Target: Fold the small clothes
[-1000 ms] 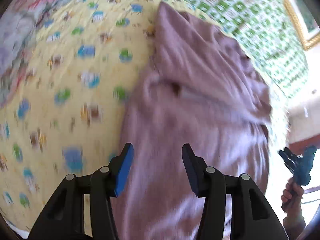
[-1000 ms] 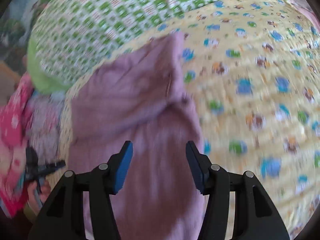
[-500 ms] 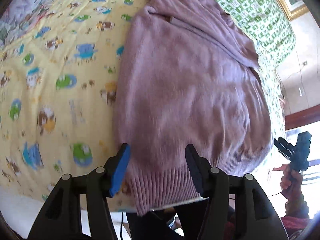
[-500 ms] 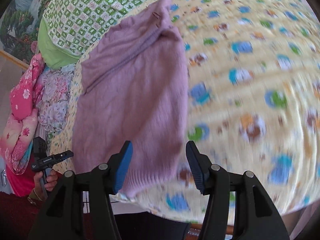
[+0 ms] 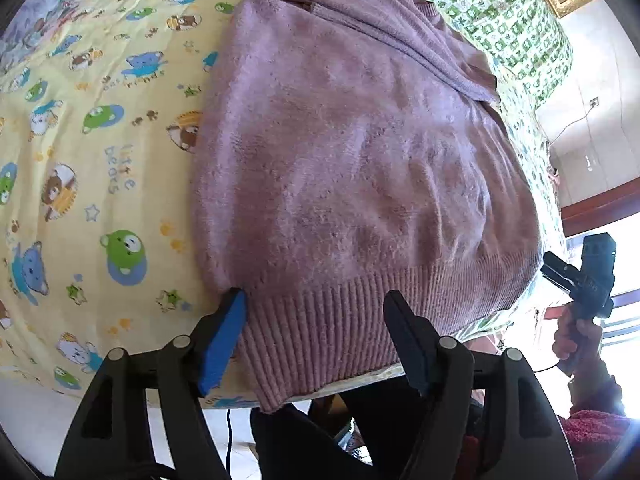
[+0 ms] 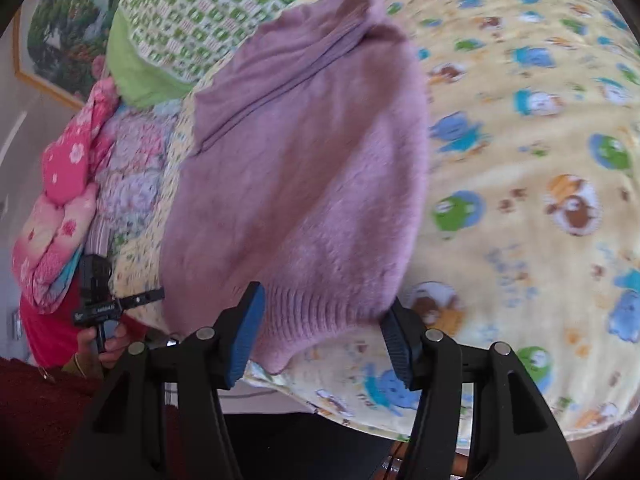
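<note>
Mauve knit sweater (image 5: 360, 168) lies flat on the yellow bear-print bedsheet (image 5: 100, 128), ribbed hem (image 5: 320, 332) at the near bed edge, one corner hanging over it. Left gripper (image 5: 314, 300) straddles the hem's left part, jaws wide and just been opening, hem between them but pads not pressing. Right gripper (image 6: 322, 308) straddles the hem's right corner, jaws apart, no clamp on the fabric. Green checked blanket (image 5: 500, 12) beyond the sweater; pink floral bedding (image 6: 68, 184) piled off to the side.
</note>
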The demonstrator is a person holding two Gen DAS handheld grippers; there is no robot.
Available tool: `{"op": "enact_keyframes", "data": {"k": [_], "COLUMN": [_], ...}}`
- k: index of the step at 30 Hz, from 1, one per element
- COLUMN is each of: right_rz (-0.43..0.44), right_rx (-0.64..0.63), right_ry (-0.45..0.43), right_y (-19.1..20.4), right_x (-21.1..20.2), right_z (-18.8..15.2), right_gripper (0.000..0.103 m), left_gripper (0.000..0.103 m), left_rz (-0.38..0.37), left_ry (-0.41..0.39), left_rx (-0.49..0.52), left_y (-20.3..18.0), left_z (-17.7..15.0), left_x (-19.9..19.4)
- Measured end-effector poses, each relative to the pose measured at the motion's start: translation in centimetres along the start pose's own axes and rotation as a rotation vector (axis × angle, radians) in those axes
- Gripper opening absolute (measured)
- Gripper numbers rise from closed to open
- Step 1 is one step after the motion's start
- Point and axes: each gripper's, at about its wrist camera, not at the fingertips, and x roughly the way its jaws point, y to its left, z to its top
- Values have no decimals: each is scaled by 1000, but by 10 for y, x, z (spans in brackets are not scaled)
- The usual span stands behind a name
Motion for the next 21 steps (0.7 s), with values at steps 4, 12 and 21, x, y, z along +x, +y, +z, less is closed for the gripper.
{"op": "enact_keyframes", "data": {"k": [4,12,21], "right_rz": [10,166,-2], "right_rx": [-46,30,133], "right_ry": [49,-56,-95], "right_y": [10,10,-16], "right_x": [3,-66,-62], "right_z": [-2,-1,4], "right_gripper": [16,2,58], "left_gripper": [69,57,62], "left_rz": [32,34,83], "left_ry": [-14,12,5], "left_rx": [20,32,-73], "left_y": [-6,-4,13], "left_z": [-4,-11,-20], "left_x": [3,-2,-13]}}
